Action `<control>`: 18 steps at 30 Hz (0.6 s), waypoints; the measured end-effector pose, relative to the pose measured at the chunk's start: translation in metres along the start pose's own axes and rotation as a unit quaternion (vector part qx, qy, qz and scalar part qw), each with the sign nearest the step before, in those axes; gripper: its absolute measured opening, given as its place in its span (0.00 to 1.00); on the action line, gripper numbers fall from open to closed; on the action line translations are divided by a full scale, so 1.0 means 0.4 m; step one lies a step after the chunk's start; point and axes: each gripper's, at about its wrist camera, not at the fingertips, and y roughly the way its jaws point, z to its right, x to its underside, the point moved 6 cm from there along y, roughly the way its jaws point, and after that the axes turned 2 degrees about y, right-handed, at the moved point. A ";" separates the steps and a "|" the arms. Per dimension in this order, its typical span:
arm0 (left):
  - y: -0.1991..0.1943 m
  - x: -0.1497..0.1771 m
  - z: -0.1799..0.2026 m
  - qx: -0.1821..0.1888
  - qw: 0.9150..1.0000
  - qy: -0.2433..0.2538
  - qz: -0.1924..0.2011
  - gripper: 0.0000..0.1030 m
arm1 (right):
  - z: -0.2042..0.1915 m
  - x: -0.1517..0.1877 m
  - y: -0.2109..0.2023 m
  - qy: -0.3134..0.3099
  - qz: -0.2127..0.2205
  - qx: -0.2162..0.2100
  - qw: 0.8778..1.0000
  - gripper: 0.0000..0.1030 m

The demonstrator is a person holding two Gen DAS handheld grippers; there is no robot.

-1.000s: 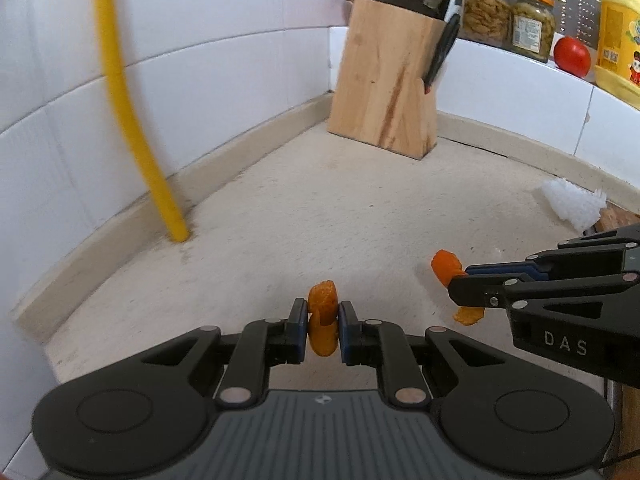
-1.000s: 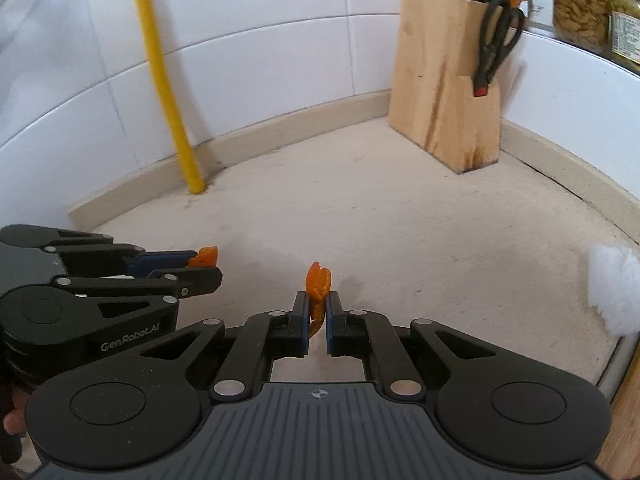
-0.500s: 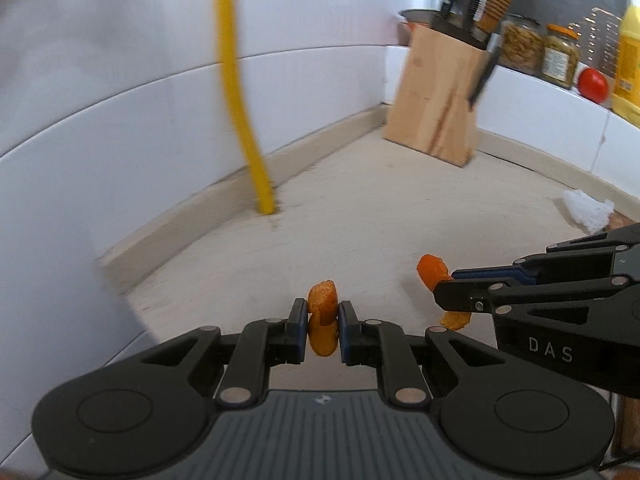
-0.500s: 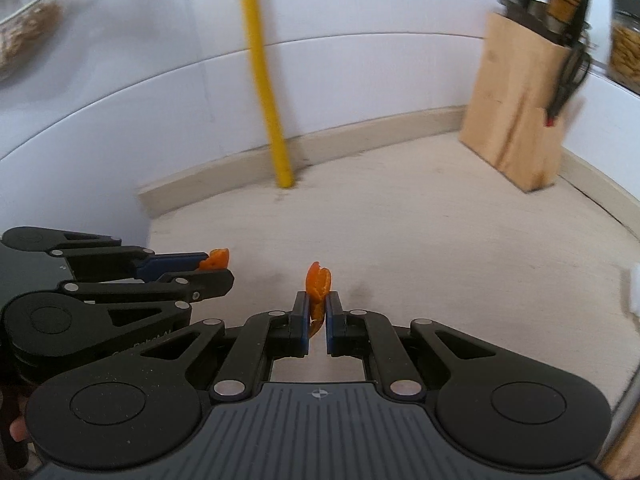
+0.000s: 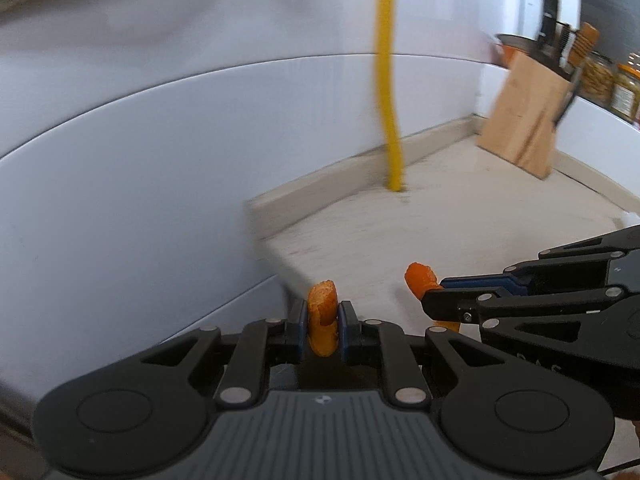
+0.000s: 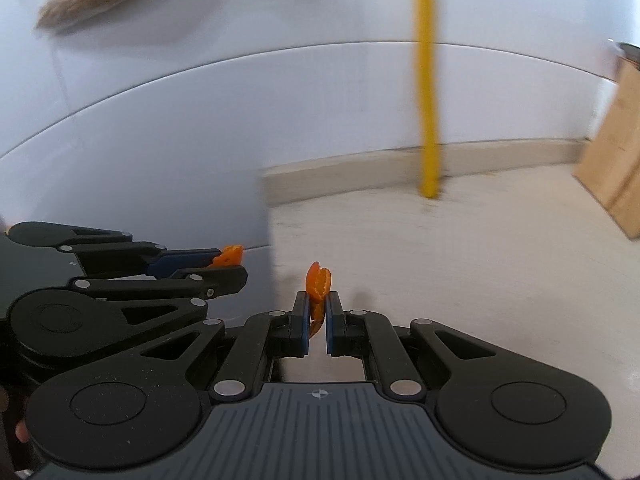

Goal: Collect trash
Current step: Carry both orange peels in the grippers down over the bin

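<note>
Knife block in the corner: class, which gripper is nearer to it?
Right. The right gripper sits on the side of the knife block; the left gripper is further off, by the counter's left end.

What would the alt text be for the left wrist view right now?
The left gripper is shut on an orange peel piece above the beige counter. At right, the right gripper holds a second peel piece; a yellow pipe and knife block stand behind.
</note>
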 end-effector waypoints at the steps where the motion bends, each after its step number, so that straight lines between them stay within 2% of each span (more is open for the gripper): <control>1: -0.006 0.007 -0.018 -0.005 1.000 -0.005 0.000 0.11 | -0.020 -0.003 0.008 -0.005 -0.002 -0.006 1.000 0.10; 9: -0.041 0.060 -0.131 -0.043 0.998 -0.049 -0.007 0.11 | -0.150 -0.013 0.057 -0.041 -0.015 -0.045 0.998 0.10; 18: -0.062 0.135 -0.199 -0.068 0.991 -0.110 -0.026 0.11 | -0.251 0.004 0.103 -0.069 -0.037 -0.081 0.994 0.10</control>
